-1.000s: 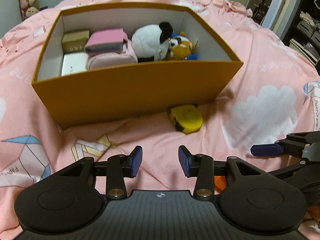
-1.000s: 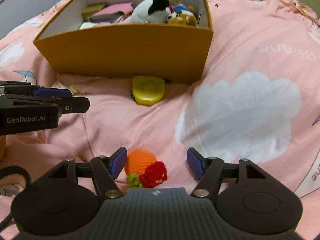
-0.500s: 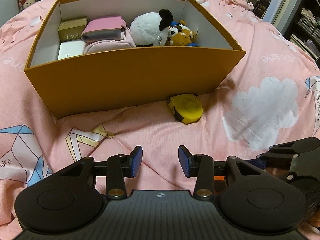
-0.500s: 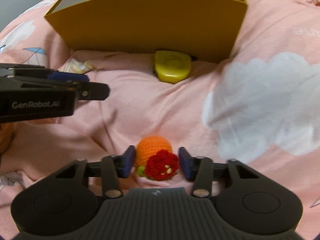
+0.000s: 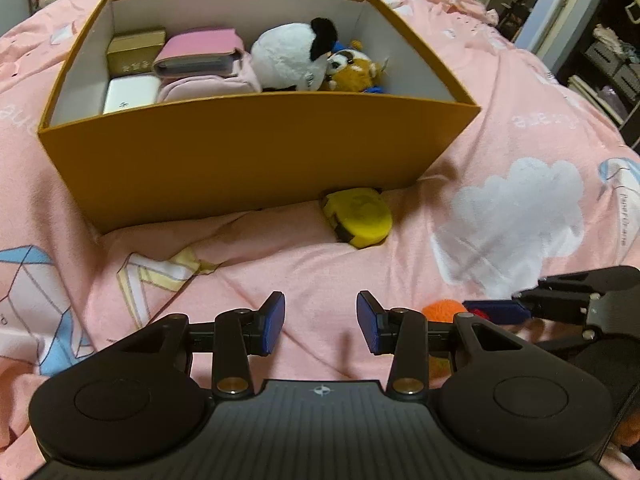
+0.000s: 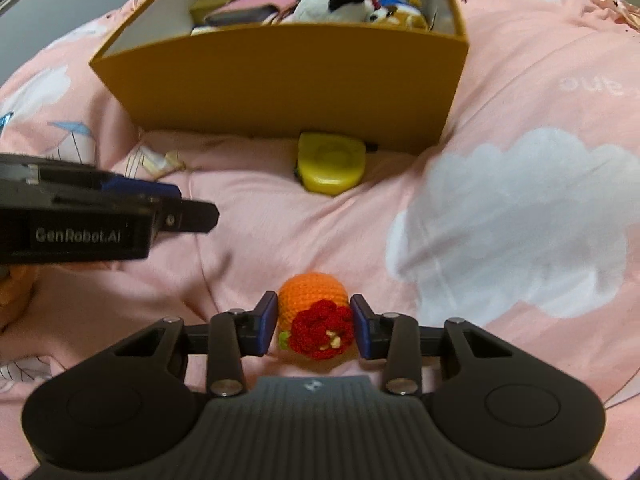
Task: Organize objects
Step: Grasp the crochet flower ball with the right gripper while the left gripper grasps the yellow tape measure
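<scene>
My right gripper (image 6: 314,326) is shut on an orange crocheted toy with a red flower (image 6: 316,312) and holds it just above the pink bedspread. The toy's orange top also shows in the left wrist view (image 5: 442,309). My left gripper (image 5: 320,322) is open and empty, low over the bedspread to the left of the right one. An orange cardboard box (image 5: 256,148) stands ahead of both; it also shows in the right wrist view (image 6: 288,80). A yellow tape measure (image 5: 358,216) lies against the box's front wall, also seen in the right wrist view (image 6: 332,162).
The box holds a white and black plush (image 5: 292,60), a brown plush (image 5: 354,74), a pink wallet (image 5: 200,54), a gold box (image 5: 134,50) and a white case (image 5: 130,94). Shelves (image 5: 608,64) stand past the bed's right edge.
My right gripper closed on the orange crocheted toy and lifted it a little. The left gripper stayed open and shifted only slightly.
</scene>
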The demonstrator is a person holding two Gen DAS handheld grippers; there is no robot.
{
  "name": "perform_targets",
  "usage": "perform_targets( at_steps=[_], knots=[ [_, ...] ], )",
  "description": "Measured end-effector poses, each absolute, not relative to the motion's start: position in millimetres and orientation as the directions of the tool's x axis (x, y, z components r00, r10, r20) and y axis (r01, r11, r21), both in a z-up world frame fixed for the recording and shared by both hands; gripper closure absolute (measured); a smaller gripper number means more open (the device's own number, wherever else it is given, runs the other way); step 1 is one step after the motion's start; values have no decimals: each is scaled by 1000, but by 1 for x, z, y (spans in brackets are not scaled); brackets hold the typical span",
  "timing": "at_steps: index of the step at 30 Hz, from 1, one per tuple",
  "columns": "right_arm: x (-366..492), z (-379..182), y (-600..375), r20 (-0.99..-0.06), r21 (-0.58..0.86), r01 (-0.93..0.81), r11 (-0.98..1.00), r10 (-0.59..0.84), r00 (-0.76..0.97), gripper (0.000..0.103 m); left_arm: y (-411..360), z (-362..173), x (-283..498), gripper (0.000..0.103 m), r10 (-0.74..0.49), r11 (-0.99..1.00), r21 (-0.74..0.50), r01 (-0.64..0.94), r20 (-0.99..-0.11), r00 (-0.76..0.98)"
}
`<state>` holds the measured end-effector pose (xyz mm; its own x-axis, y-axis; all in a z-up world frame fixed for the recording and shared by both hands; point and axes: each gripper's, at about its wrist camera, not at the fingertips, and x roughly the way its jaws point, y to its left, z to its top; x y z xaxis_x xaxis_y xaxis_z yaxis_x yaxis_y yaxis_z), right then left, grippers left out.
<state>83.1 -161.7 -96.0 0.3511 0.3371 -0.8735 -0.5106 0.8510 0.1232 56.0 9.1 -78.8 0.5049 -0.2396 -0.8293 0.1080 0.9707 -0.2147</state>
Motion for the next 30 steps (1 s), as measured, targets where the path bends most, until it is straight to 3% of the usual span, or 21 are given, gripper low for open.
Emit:
perform_targets(
  at_steps=[9,12,14,21,30],
  knots=[
    [114,-80,-169,-807,22,-498,867,310,503,62,3,-71,83,55,-333,941,-308,140,-769,547],
    [126,-82,-170,-780,-20,-495,869,296,551,62,2,-76,101,51,-350,926,-371,74,-763,543],
    [133,-86,-171,-774,-49,-482,875,272,572,62,-4,-81,110,43,-341,923,-384,35,-771,538],
    [148,-98,-181,-795,-32,-448,893,249,553,62,-22,-99,135,39,-262,940,-337,-60,-822,505],
    [151,-102,-183,-803,-5,-441,897,259,536,62,-48,-115,146,38,-161,976,-211,-55,-868,470]
  ],
)
